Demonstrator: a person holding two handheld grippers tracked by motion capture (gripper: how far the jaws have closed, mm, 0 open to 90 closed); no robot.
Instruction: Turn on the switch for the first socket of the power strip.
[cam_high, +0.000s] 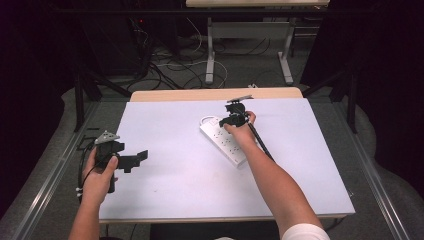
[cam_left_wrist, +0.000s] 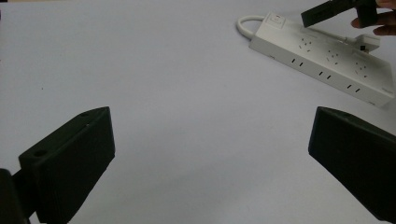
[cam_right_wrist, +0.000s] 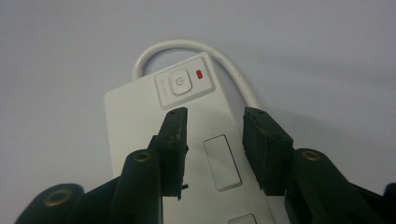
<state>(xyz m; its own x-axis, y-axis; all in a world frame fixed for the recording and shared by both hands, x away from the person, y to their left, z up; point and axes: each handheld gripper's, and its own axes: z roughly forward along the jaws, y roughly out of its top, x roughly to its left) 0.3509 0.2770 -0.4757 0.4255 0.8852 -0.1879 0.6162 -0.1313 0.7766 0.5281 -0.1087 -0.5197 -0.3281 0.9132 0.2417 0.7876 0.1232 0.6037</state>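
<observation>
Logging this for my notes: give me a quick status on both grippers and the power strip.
Left gripper open, idle over bare table. Right gripper open above power strip, near its switch. Nothing in the way.

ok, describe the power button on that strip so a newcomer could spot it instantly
Find the white power strip lying on the pale table, under the right gripper. At the end where its cord loops out sits a square power button; unlike the plain blocks nearby, it carries a power symbol and has a small red light beside it.
</observation>
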